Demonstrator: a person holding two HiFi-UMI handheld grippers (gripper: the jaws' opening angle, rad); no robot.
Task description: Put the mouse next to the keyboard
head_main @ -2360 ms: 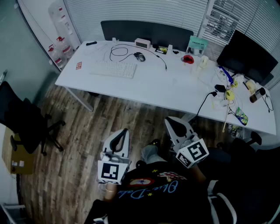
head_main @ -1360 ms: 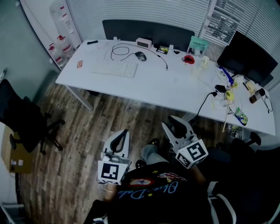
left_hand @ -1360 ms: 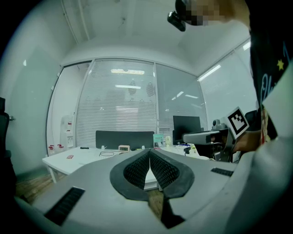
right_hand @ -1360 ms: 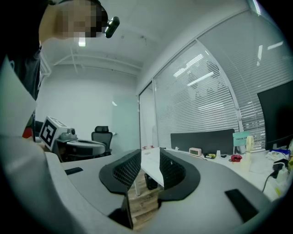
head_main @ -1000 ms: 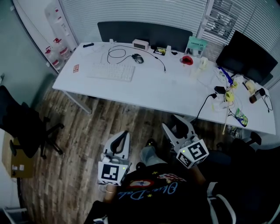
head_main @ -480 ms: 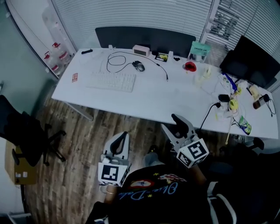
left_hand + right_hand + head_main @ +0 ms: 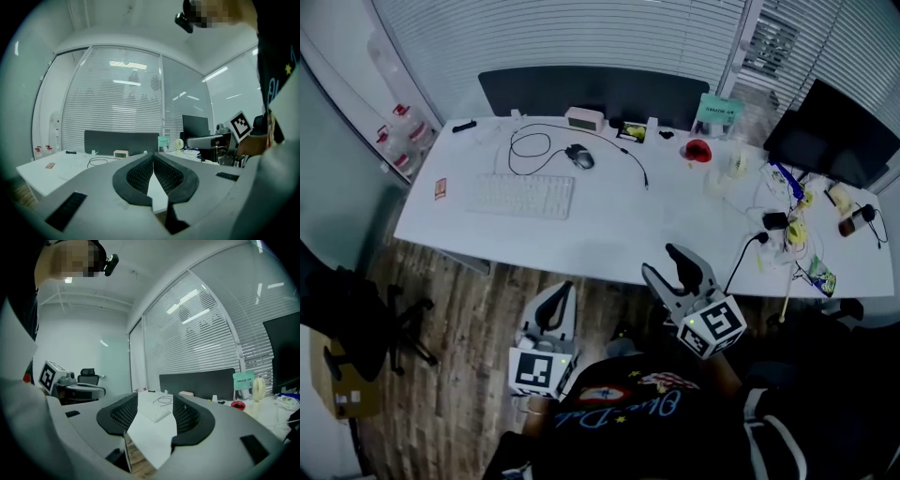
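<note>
At the left end of the long white bench (image 7: 609, 234), the flat white keyboard (image 7: 522, 195) lies roughly parallel to the near edge. Down low, on the near side of that edge, the left tool (image 7: 563, 289) hangs well short of the bench. Its jaws are pressed together tip to tip, with nothing between them. Up on the bench, the small dark corded mouse (image 7: 579, 157) sits beyond the keyboard's far right corner, near it but apart. Its black cable (image 7: 530, 150) loops away to the left. Further right, the right tool (image 7: 663, 262) points at the bench edge, jaws opening, only air between them. So this looks like the approach. Best bet, I'd say: carry the right tool over the mouse with its jaws wide and straddle the flanks, not the cable. Pinch firmly, then set the mouse down just beside the keyboard's right end, leaving slack in the cord.
</note>
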